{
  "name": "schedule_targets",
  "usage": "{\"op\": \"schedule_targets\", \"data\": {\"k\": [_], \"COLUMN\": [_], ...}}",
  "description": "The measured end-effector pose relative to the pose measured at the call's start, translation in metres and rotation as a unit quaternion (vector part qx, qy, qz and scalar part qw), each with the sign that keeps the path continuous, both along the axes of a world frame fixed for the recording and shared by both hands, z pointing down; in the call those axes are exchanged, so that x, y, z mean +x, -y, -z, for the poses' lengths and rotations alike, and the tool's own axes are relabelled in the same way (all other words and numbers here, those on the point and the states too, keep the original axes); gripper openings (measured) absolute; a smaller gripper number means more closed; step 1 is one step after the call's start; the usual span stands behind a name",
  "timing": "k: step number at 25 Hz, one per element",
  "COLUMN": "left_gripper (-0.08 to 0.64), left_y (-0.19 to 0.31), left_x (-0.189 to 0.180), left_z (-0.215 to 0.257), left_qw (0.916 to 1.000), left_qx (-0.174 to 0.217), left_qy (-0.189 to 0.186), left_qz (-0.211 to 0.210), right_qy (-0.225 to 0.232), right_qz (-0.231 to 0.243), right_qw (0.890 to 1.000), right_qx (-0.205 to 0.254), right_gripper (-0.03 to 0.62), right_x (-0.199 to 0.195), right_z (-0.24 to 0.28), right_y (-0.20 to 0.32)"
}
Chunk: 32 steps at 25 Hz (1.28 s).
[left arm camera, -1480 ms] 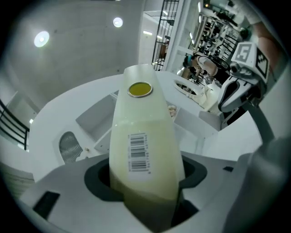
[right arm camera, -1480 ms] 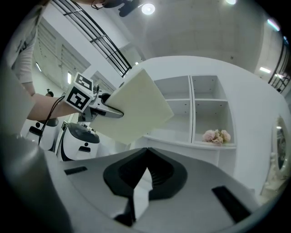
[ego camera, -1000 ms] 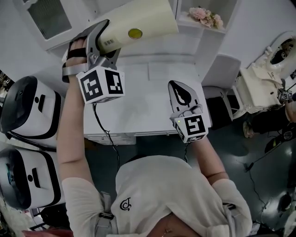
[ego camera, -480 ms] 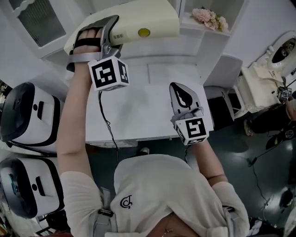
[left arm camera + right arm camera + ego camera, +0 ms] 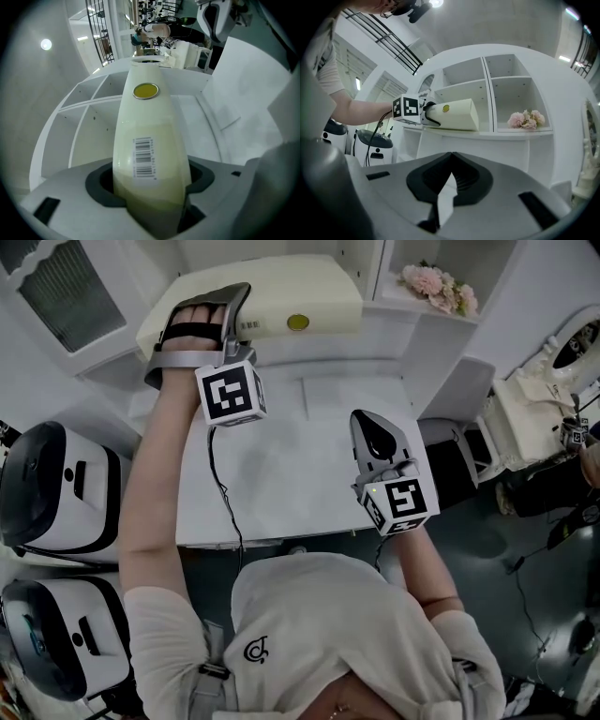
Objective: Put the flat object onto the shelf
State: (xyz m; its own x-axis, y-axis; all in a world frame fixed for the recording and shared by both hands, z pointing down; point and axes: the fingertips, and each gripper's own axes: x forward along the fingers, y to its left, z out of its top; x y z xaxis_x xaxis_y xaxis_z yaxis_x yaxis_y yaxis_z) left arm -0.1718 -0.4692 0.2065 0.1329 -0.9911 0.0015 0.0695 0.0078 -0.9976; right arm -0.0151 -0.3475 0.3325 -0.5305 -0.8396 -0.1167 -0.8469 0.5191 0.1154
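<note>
The left tongs [image 5: 225, 324] are clamping the near end of the cream flat object [image 5: 291, 301], which is reaching onto the shelf [image 5: 497, 134]. Holding it level and seating it fully before loosening looks wise. The right tongs [image 5: 373, 432], pinched shut and empty, are hovering over the table [image 5: 281, 474].

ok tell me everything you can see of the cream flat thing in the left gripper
The flat object is a pale cream slab with rounded edges, smooth and glossy like plastic. Its top face carries a round yellow disc and a barcode label nearer the held end. The left gripper clamps that end between its fingers. The slab lies about level, its far end over the shelf board. Whether it rests there is unclear.
</note>
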Motion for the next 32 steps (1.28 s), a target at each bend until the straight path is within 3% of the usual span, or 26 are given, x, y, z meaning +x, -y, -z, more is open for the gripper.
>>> {"op": "schedule_targets", "data": {"k": [5,12,19,21,23,32], "left_gripper": [0.333,0.344,0.350,0.350,0.453,0.483], "left_y": [0.019,0.053,0.060,0.061,0.064,0.092], "left_x": [-0.012,-0.011,-0.013,-0.014,-0.014,-0.016], "left_z": [-0.012,-0.023,-0.021,-0.026,-0.038,-0.046], "left_qw": [0.9999,0.9999,0.9988,0.9969,0.9926,0.9921], "left_qx": [-0.015,-0.006,-0.047,-0.076,-0.119,-0.122], "left_qy": [0.002,0.006,-0.014,-0.020,-0.022,-0.007], "left_qz": [0.005,0.008,0.004,0.004,0.008,0.029], "right_qy": [-0.018,-0.023,-0.024,-0.026,-0.028,-0.037], "right_qz": [-0.006,-0.014,-0.015,-0.011,-0.008,-0.010], "right_qw": [1.000,1.000,0.999,0.999,0.999,0.999], "right_qx": [-0.001,-0.005,-0.017,-0.018,-0.019,-0.030], "right_gripper": [0.008,0.008,0.008,0.008,0.008,0.008], "right_x": [-0.009,-0.002,-0.007,-0.010,-0.013,-0.015], "right_z": [-0.005,-0.008,-0.016,-0.017,-0.018,-0.029], "right_y": [0.007,0.030,0.043,0.046,0.048,0.062]}}
